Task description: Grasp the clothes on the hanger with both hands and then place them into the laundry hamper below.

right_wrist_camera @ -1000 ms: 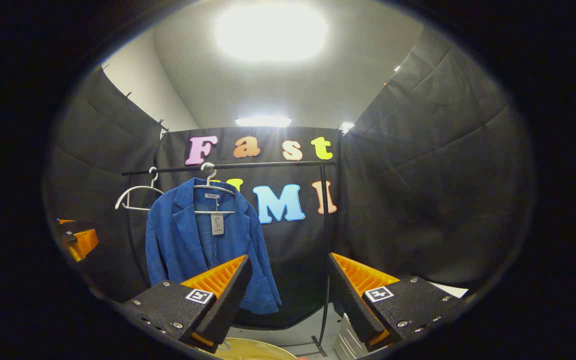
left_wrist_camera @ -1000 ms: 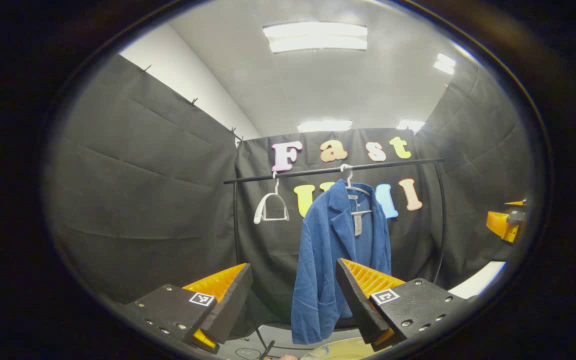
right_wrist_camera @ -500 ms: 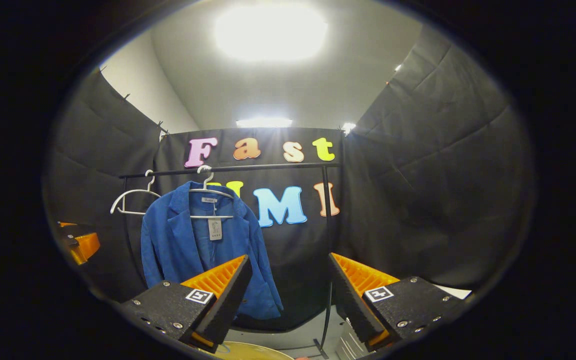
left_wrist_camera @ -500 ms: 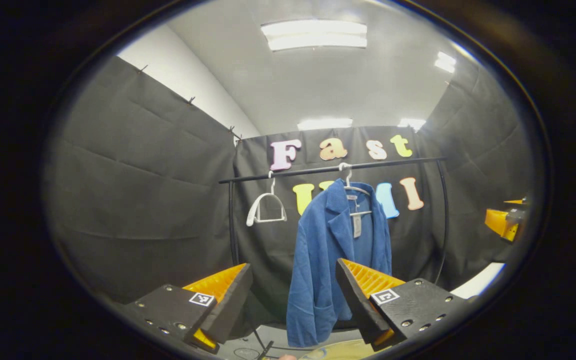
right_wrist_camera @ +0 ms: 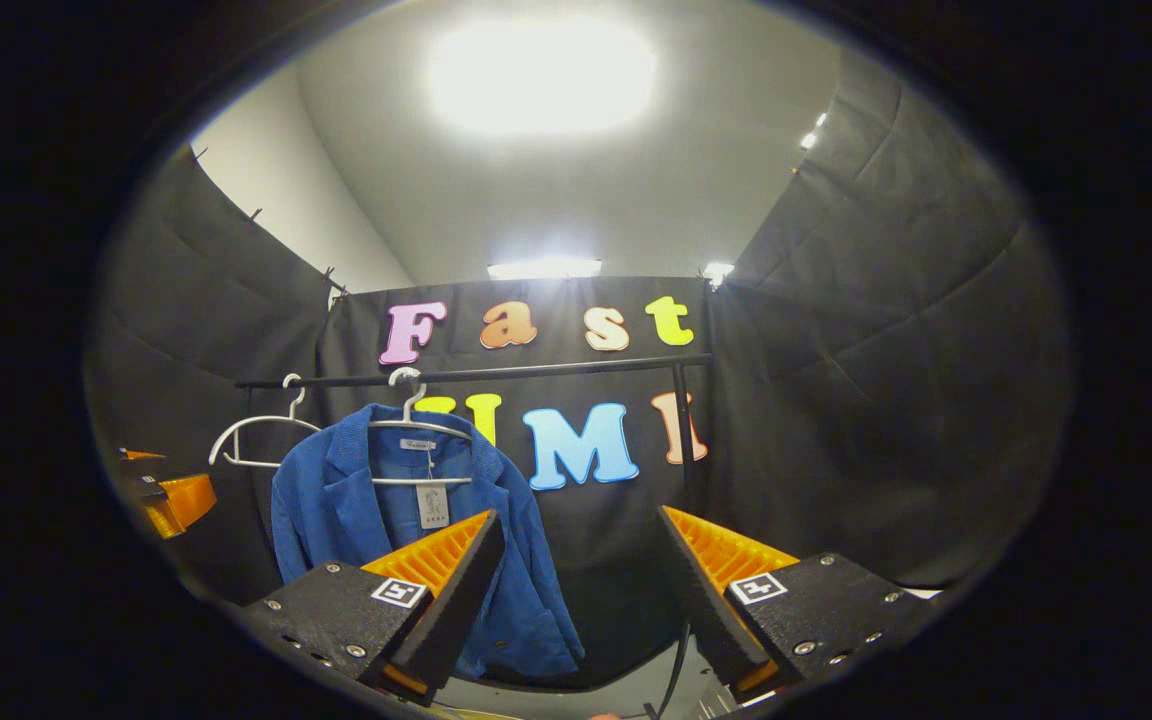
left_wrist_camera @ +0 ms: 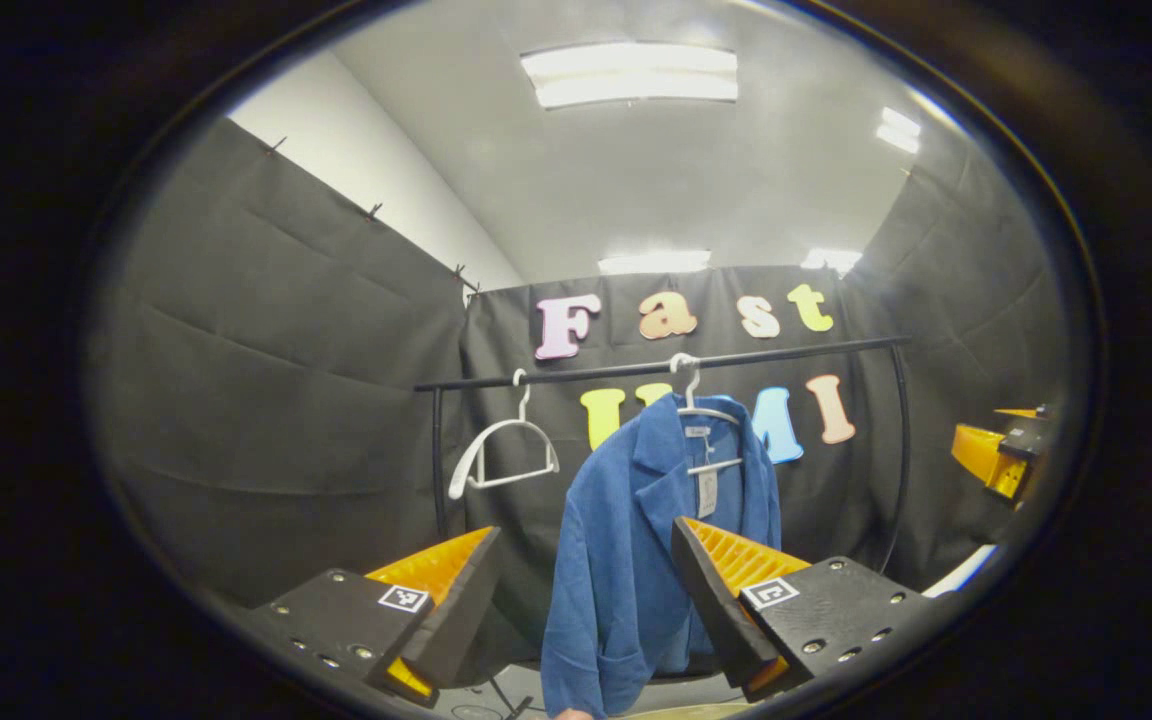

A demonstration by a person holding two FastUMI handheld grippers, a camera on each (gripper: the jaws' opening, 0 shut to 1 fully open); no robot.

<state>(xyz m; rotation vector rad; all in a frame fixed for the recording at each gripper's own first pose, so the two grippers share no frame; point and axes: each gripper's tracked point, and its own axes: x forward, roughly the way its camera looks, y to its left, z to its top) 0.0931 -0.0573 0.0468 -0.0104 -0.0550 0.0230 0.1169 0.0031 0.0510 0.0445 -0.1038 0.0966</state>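
Jacket point(left_wrist_camera: 626, 560) hangs on white hanger point(left_wrist_camera: 701, 415) from black rail point(left_wrist_camera: 656, 362), beside 1 bare hanger point(left_wrist_camera: 496, 455). Left claw point(left_wrist_camera: 586, 610) released, short of the cloth. Right claw point(right_wrist_camera: 576, 600) released too, jacket point(right_wrist_camera: 356, 510) off to its left.

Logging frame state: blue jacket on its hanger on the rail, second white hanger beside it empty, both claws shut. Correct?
Not quite: both claws are open, not shut. In the left gripper view the left claw has its fingers spread wide with nothing between them, and the right gripper view shows the same for the right claw. The rest holds: the blue jacket hangs on its hanger on the rail, the second white hanger empty beside it.
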